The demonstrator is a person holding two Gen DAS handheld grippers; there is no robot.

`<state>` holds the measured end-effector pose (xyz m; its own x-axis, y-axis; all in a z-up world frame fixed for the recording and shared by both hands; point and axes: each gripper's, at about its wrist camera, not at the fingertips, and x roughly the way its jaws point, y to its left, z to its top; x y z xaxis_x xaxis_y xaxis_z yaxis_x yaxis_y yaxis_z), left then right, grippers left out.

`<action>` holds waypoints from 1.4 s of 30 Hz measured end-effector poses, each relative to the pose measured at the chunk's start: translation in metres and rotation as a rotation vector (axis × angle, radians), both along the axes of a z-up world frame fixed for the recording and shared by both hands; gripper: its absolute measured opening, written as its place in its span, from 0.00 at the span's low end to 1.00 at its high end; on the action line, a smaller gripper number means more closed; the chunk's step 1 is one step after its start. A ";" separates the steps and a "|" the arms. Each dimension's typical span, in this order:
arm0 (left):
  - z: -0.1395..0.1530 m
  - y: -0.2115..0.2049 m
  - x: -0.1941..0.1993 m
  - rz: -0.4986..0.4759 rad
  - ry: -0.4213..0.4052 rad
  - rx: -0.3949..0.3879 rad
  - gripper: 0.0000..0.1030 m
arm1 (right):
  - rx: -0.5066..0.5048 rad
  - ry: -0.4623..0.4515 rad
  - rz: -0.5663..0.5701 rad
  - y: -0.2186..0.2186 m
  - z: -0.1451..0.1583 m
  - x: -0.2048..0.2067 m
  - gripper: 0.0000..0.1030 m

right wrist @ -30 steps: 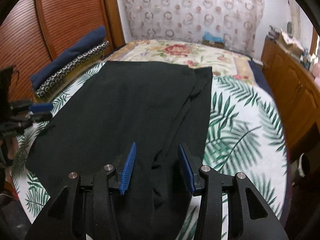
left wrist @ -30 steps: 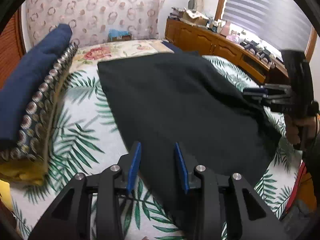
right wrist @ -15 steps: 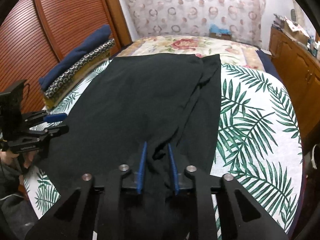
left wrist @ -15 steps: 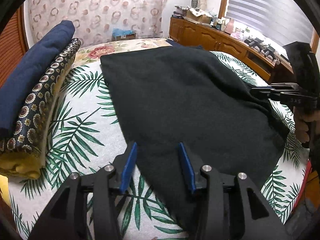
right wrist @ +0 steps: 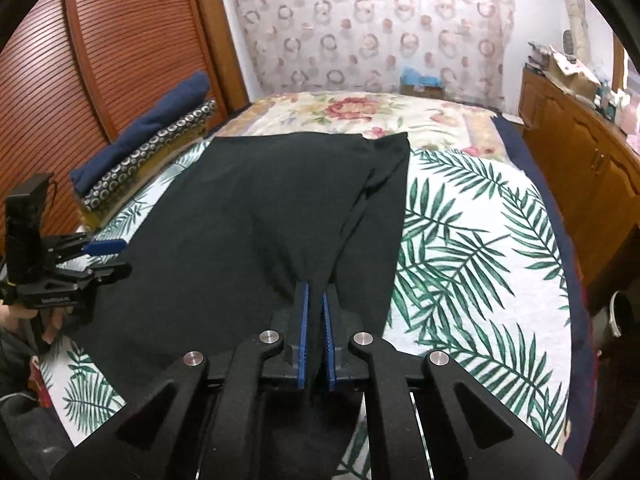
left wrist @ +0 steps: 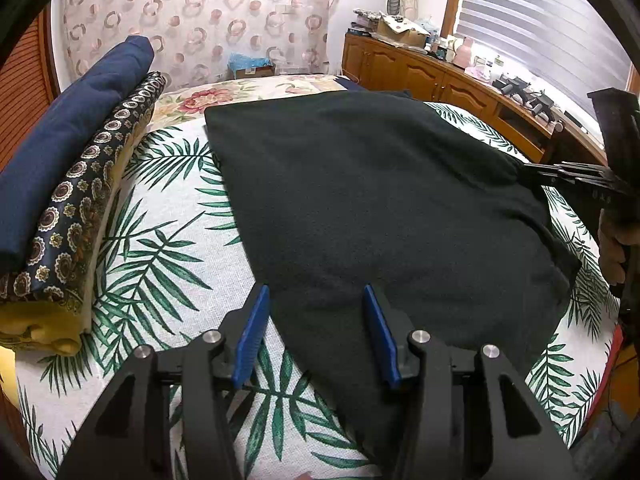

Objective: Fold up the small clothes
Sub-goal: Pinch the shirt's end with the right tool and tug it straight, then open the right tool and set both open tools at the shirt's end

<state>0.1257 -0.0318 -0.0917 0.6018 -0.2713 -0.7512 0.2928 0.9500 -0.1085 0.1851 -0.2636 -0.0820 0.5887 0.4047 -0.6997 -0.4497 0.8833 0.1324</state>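
Observation:
A black garment (left wrist: pixel 380 200) lies spread flat on the palm-leaf bedspread (left wrist: pixel 160 220). My left gripper (left wrist: pixel 314 292) stands over its near left edge. Its jaws are opening, the cloth's edge runs between the blue pads, and they do not press on it. The right wrist view shows the same gripper (right wrist: pixel 122 258) at the garment's (right wrist: pixel 260 220) left side, held by a hand. My right gripper (right wrist: pixel 315 290) is shut on a pinched ridge of the black cloth near its right side. From the left wrist view it (left wrist: pixel 528 172) reaches in from the right edge.
A stack of folded fabrics (left wrist: pixel 80 160), navy on patterned on yellow, lies along the bed's left side. A wooden cabinet (right wrist: pixel 580 152) with clutter on top runs along the right. A slatted wooden door (right wrist: pixel 100 60) stands behind the stack. A patterned curtain hangs behind the bed.
My right gripper's jaws have closed onto a fold of the black garment, drawing the cloth into a ridge. The left jaws have spread a little wider over the cloth's edge.

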 end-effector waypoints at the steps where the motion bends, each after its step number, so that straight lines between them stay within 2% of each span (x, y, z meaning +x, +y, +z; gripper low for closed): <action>1: 0.000 0.000 0.000 0.000 0.000 -0.001 0.47 | -0.006 -0.003 -0.003 -0.001 0.000 -0.001 0.04; 7: 0.000 0.000 0.000 0.000 0.001 -0.002 0.47 | -0.038 -0.041 -0.015 -0.004 0.006 -0.013 0.05; 9: 0.000 0.000 0.000 0.000 0.000 -0.001 0.47 | -0.060 -0.051 -0.026 -0.004 0.007 -0.018 0.11; 11: 0.000 0.000 0.000 0.000 0.000 -0.001 0.47 | -0.079 -0.062 -0.033 -0.005 0.007 -0.024 0.12; 13: 0.000 0.000 0.000 0.002 0.000 -0.001 0.47 | -0.086 -0.065 -0.031 -0.005 0.006 -0.031 0.23; 15: 0.000 0.000 -0.001 0.003 0.000 0.002 0.47 | -0.098 -0.064 -0.036 -0.006 0.004 -0.037 0.61; 16: 0.000 0.000 -0.003 -0.002 0.000 0.004 0.47 | -0.100 -0.064 -0.044 -0.008 0.002 -0.040 0.65; 25: 0.005 0.014 -0.035 -0.013 0.016 -0.076 0.47 | -0.092 0.017 -0.042 -0.013 -0.024 -0.057 0.66; 32: 0.002 0.013 -0.062 -0.032 0.028 -0.097 0.47 | -0.130 0.022 -0.030 -0.009 -0.030 -0.068 0.66; 39: -0.001 0.011 -0.072 -0.060 0.043 -0.118 0.47 | -0.143 0.024 -0.035 -0.006 -0.031 -0.070 0.66; 42: -0.002 0.010 -0.075 -0.080 0.042 -0.136 0.37 | -0.147 0.021 -0.023 -0.004 -0.032 -0.071 0.63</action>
<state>0.0508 -0.0221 -0.0937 0.5427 -0.4180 -0.7285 0.3592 0.8996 -0.2485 0.1142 -0.2680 -0.1137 0.5810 0.2837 -0.7628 -0.4275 0.9040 0.0106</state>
